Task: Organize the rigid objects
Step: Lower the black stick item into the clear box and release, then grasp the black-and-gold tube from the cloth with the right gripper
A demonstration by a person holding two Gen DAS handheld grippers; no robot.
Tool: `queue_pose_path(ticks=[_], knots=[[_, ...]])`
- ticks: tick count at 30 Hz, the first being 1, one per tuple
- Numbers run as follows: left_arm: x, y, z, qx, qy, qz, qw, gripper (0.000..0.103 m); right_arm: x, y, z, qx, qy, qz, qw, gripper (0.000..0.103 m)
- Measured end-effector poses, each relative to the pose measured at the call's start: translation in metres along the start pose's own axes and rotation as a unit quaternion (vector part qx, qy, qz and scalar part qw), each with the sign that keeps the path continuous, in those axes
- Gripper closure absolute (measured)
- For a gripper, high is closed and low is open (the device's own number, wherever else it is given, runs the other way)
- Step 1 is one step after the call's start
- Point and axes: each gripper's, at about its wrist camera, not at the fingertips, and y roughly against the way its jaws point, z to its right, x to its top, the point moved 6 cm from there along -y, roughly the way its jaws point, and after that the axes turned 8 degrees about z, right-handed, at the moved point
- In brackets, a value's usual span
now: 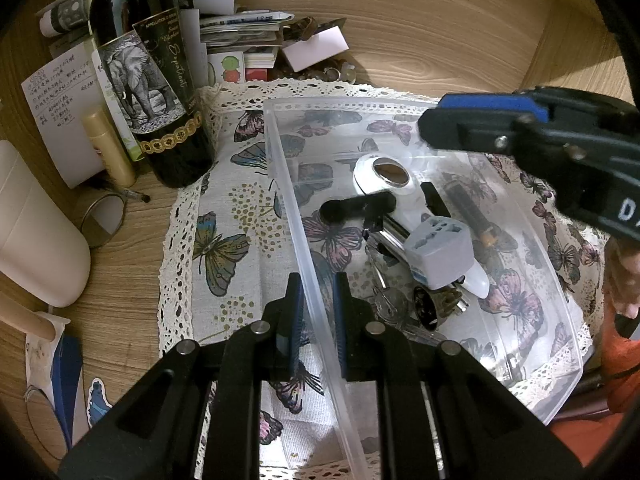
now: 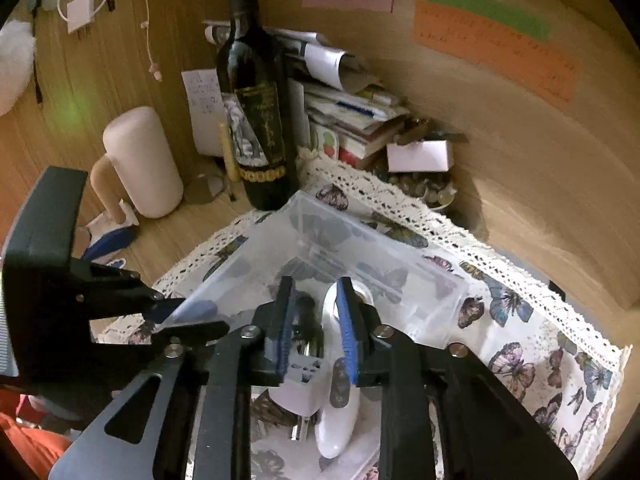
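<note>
The adapter (image 1: 438,250) lies in the bin (image 1: 296,216) on the cloth (image 1: 224,216), bottle (image 1: 152,80) behind.

A light wood-grain table (image 1: 132,264) meets matching wooden walls (image 2: 520,168) at its far corner. Pink, green and orange paper notes (image 2: 492,44) are stuck on the wall under warm, dim light.

Off-task clutter ahead of my fingers: dark wine bottle (image 1: 150,76) upright at far left, cream lip-balm tube (image 1: 109,146) leaning beside it, handwritten note (image 1: 60,108) behind, paper stack (image 2: 352,120) further back, butterfly cloth (image 1: 224,240) underneath.
</note>
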Motion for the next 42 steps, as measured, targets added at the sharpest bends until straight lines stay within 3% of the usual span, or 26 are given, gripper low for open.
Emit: queue_pose_path(ticks=[13,21,36,42], knots=[[0.001,0.0,0.001,-0.001,0.0,0.0,1.0,0.09,-0.006,0.038,0.05,-0.056,-0.048,0.023,0.997,0.081],[0.001,0.0,0.0,-0.001,0.0,0.0,1.0,0.09,-0.033,0.045,0.083,-0.096,-0.076,0.005,0.992,0.081],[0.001,0.0,0.001,-0.001,0.0,0.0,1.0,0.09,-0.103,-0.009,0.086,-0.062,-0.093,-0.112,0.987,0.08],[0.001,-0.001,-0.001,0.0,0.0,-0.001,1.0,0.09,-0.111,-0.021,0.093,-0.063,-0.108,-0.119,0.985,0.073]])
